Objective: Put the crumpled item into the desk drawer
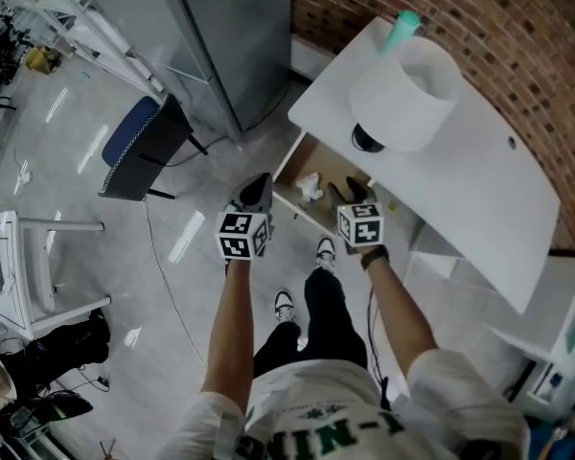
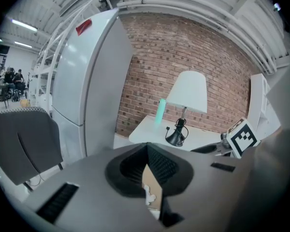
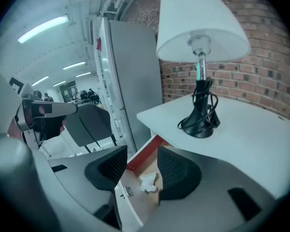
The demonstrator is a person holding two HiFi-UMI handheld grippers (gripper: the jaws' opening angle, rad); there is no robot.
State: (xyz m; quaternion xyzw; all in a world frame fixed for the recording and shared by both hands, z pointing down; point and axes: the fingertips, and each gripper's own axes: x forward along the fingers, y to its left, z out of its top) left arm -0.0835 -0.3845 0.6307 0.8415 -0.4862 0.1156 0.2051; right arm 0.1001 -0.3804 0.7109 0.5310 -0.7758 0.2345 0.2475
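Paper wad [image 3: 148, 181] lies in the drawer [image 3: 133, 200] — below the right hand-held gripper's [image 3: 141, 154] spread jaws — left hand-held gripper [image 2: 147, 147] pressed together.

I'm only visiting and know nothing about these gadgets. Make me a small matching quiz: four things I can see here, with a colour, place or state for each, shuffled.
Things:
A. crumpled item
B. lamp
C. bottle
D. right tongs

Descriptions:
1. teal, standing at the desk's far edge by the brick wall
2. lying in the open drawer
3. jaws apart, gripping nothing
4. white shade, black base, on the desk top

Pairs: A-2, B-4, C-1, D-3
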